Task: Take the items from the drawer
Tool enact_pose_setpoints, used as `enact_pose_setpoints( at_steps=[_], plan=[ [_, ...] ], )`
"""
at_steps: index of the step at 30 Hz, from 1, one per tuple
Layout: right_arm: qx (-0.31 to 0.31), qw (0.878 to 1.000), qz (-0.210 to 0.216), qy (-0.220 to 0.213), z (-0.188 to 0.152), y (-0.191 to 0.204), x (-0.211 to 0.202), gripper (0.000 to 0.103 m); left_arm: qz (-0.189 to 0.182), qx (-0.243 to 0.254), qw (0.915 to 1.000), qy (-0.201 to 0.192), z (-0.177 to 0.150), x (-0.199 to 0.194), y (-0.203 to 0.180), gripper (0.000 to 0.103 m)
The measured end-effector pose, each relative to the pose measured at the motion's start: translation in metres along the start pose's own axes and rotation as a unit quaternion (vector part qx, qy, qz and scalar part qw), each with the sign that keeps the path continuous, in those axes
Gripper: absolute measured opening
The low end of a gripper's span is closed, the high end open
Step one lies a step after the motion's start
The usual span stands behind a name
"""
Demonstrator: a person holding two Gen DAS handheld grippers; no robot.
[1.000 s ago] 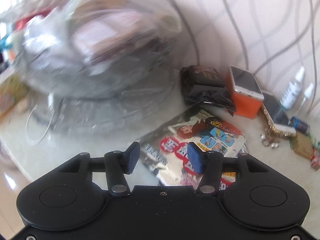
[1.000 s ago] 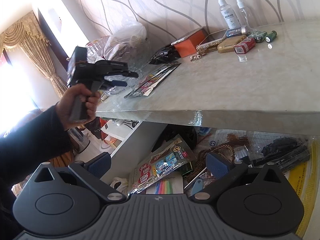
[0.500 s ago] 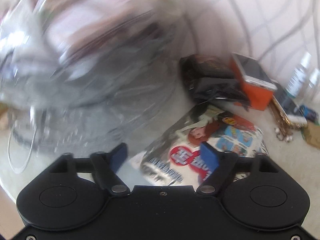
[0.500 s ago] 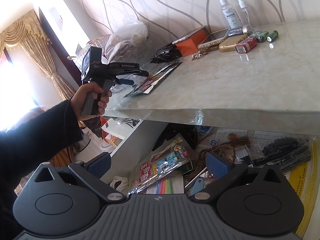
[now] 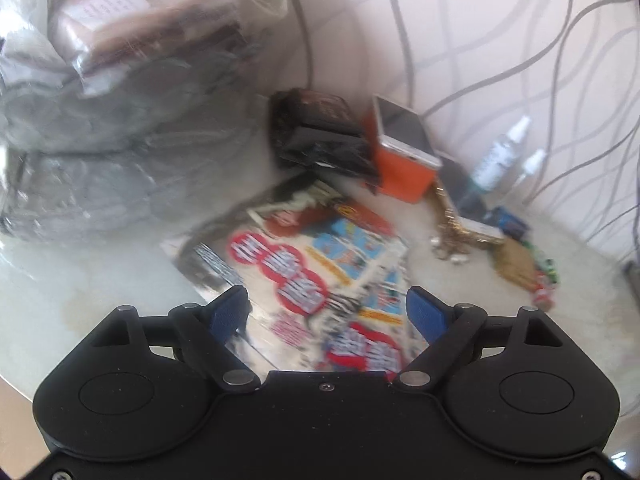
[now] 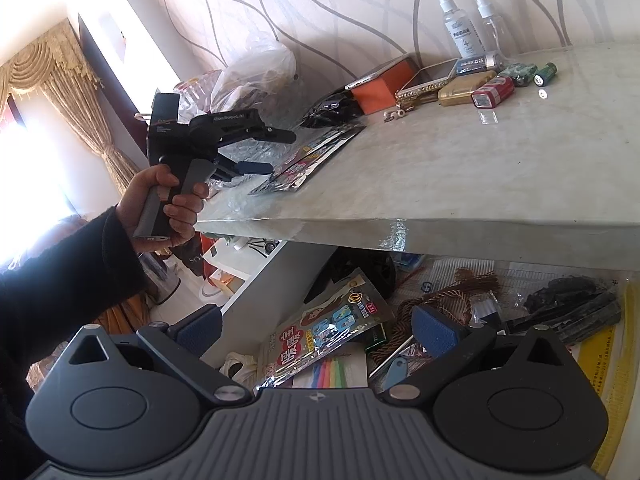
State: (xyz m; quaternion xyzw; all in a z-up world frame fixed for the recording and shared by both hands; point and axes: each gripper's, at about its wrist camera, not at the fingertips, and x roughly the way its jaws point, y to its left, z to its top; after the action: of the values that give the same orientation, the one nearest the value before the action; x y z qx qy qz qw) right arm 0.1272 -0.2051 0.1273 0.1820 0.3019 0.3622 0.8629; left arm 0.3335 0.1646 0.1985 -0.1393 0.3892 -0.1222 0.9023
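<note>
1. Marble-topped table (image 6: 460, 168) was our landmark: on it, near its left end, lay two foil packets (image 5: 304, 264), and beneath its front edge the open drawer (image 6: 600, 360) held a third packet (image 6: 328, 336) among cords and clutter.
2. Our left gripper (image 5: 326, 310) hovered just above the packets on the table, spread wide and empty; if we swept low, a finger could have pushed them off the table's edge.
3. Our right gripper (image 6: 316, 330) hung over the drawer below the table, also wide and holding nothing.
4. We judged the drawer packet slippery and flat; a shallow pinch might have slid off it.
5. The brown tassel cord (image 6: 452, 300) lay beside that packet under the table; a careless grab could have snagged it.
6. Lifting steeply, we risked striking the table's overhanging edge.
</note>
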Motion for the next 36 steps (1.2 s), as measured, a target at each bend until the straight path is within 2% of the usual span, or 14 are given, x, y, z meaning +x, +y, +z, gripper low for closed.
enact_pose_setpoints(
  at_steps=[2,5,9,11,17,19,21,25,27,28,29,30,34,36],
  plan=[
    [-0.001,1.000,0.000,0.000,0.000,0.000,0.000,0.103,0.005,0.013,0.9999,-0.004,0.001,-0.001,-0.008,0.087],
    [-0.002,1.000,0.000,-0.001,0.000,0.001,0.000,0.103,0.060,0.101,0.9930,-0.013,0.000,0.003,-0.030,0.087],
    [-0.004,1.000,0.001,-0.001,0.000,0.002,0.000,0.103,0.134,0.226,0.9647,-0.014,-0.003,0.015,-0.054,0.087],
    [-0.006,1.000,0.001,-0.002,-0.001,0.002,-0.001,0.103,0.140,0.266,0.9536,-0.002,-0.003,0.022,-0.054,0.089],
    [-0.006,1.000,0.001,-0.004,-0.001,0.002,-0.001,0.103,0.119,0.304,0.9453,0.003,-0.003,0.021,-0.054,0.093],
    [-0.006,1.000,0.001,-0.004,0.000,0.002,-0.001,0.103,0.115,0.315,0.9420,0.005,-0.005,0.021,-0.056,0.087],
    [-0.007,1.000,0.001,-0.005,0.000,0.002,-0.001,0.103,0.110,0.327,0.9387,0.006,-0.006,0.020,-0.058,0.069],
    [-0.007,1.000,0.002,-0.005,0.000,0.002,-0.001,0.103,0.101,0.349,0.9314,0.009,-0.009,0.019,-0.063,0.045],
    [-0.007,1.000,0.002,-0.006,0.000,0.002,-0.001,0.103,0.097,0.361,0.9276,0.010,-0.011,0.018,-0.065,0.025],
    [-0.008,1.000,0.003,-0.006,0.000,0.002,-0.001,0.103,0.094,0.366,0.9256,0.011,-0.012,0.018,-0.066,0.022],
    [-0.008,1.000,0.003,-0.006,0.000,0.003,-0.001,0.103,0.101,0.384,0.9178,0.011,-0.015,0.019,-0.069,0.022],
    [-0.008,1.000,0.003,-0.006,0.000,0.003,-0.001,0.103,0.124,0.421,0.8984,0.010,-0.023,0.021,-0.076,0.022],
    [-0.008,1.000,0.004,-0.007,0.000,0.003,-0.002,0.103,0.205,0.552,0.8084,0.005,-0.051,0.029,-0.103,0.023],
    [-0.009,1.000,0.004,-0.007,0.000,0.003,-0.002,0.103,0.208,0.573,0.7928,0.012,-0.056,0.029,-0.110,0.027]
  ],
)
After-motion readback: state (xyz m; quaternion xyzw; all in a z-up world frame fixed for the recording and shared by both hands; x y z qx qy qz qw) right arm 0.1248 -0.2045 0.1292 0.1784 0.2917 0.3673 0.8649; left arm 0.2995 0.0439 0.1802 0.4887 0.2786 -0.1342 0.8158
